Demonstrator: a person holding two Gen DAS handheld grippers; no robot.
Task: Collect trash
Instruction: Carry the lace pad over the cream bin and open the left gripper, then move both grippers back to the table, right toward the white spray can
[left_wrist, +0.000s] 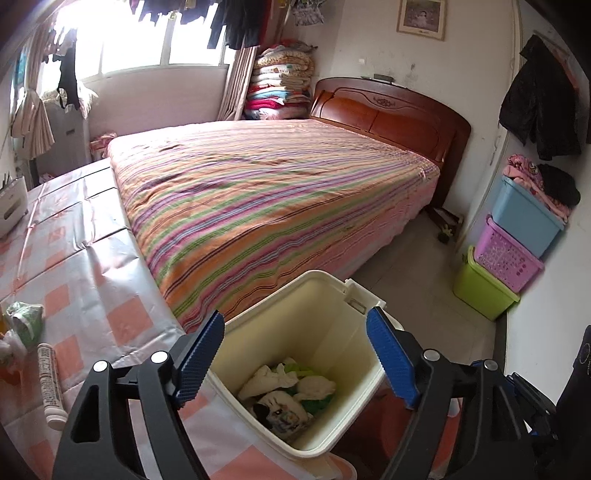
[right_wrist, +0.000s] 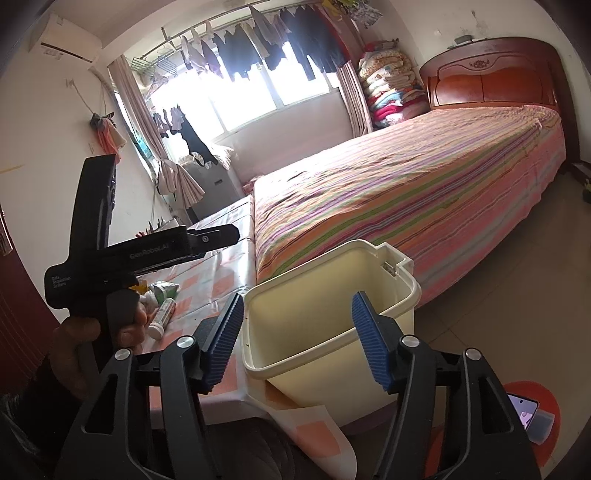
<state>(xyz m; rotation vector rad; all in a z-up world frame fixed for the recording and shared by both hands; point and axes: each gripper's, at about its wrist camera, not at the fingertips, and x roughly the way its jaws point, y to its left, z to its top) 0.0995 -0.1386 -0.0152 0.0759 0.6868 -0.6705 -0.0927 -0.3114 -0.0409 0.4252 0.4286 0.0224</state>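
Blue-padded left gripper (left_wrist: 295, 354) sits right up close in the left wrist view, jaws spread wide with nothing pinched, hanging over the cream bin (left_wrist: 373, 376). Down in the bin there's crumpled trash (left_wrist: 291, 391), white and green stuff. On the checkered tablecloth (left_wrist: 88, 280) to the left, a white tube (left_wrist: 50, 384) lies near a green wrapper (left_wrist: 26, 319).

Right wrist view: right gripper (right_wrist: 297, 339) is also spread apart and empty, pads either side of the bin's near rim without touching it. The bin is just beside the table edge, near the striped bed (right_wrist: 406, 199). Left of it, a hand (right_wrist: 92, 339) holds the other gripper's handle.
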